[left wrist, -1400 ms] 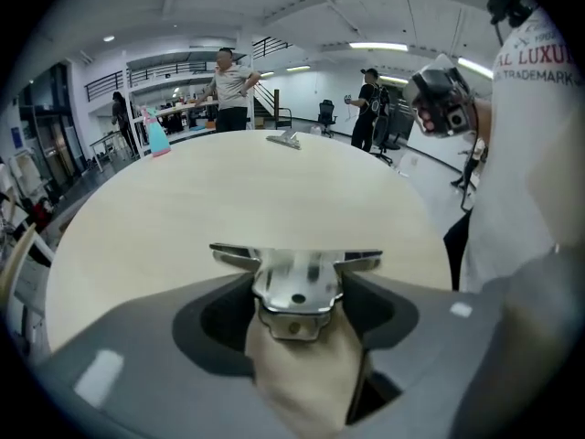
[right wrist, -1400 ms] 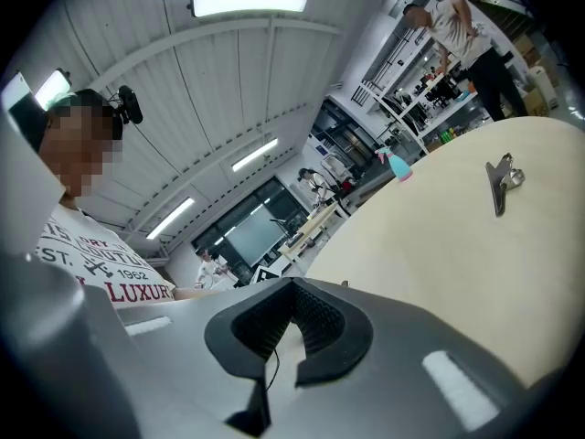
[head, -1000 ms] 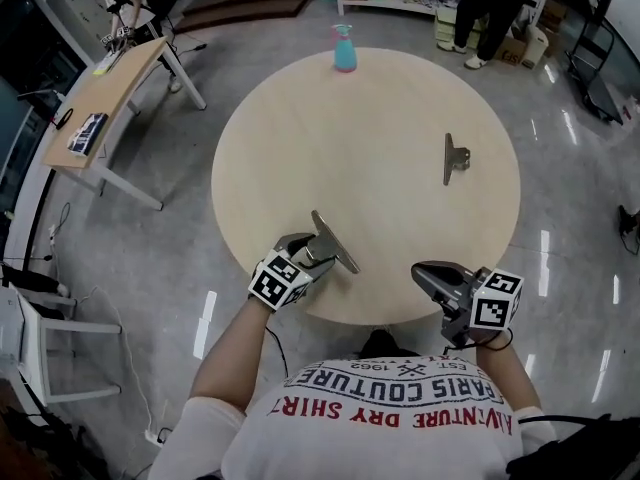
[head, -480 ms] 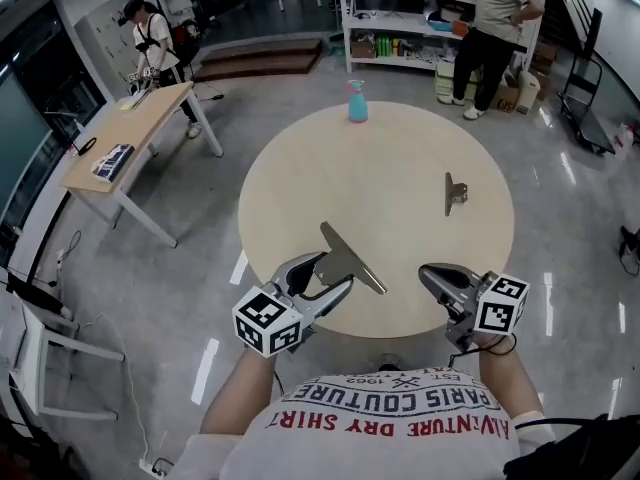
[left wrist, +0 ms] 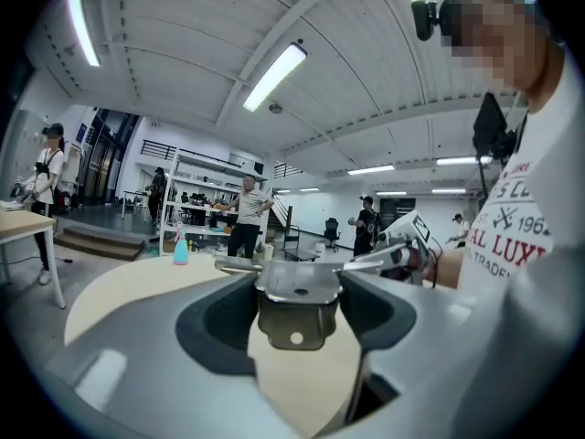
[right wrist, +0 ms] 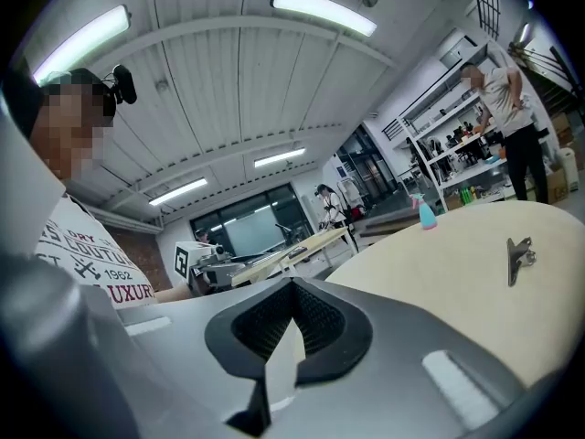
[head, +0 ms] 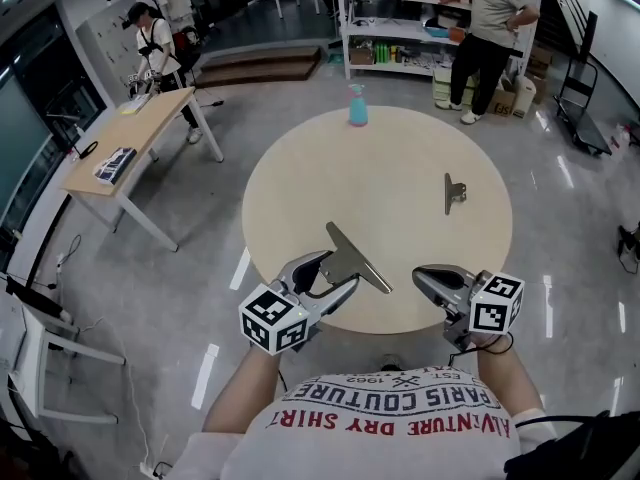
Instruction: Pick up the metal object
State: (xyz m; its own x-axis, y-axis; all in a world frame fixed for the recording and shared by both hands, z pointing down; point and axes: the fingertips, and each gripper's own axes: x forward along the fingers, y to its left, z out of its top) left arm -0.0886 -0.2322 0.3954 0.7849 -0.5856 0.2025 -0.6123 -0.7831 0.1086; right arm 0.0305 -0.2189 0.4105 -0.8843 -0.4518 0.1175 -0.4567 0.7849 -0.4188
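A flat metal plate with a bent bracket end is clamped between the jaws of my left gripper and hangs above the near edge of the round wooden table. In the left gripper view the bracket spans the gap between both pads, with a small hole showing in it. A second, similar metal piece lies flat on the table at the right, also seen in the right gripper view. My right gripper hovers at the near right edge, shut and empty.
A blue-and-pink spray bottle stands at the table's far edge. A long desk is off to the left with a person beside it. Shelves and another person are behind the table. Shiny floor surrounds it.
My left gripper has risen off the table with the metal plate in its grip and drifted slightly right. The right gripper has barely moved.
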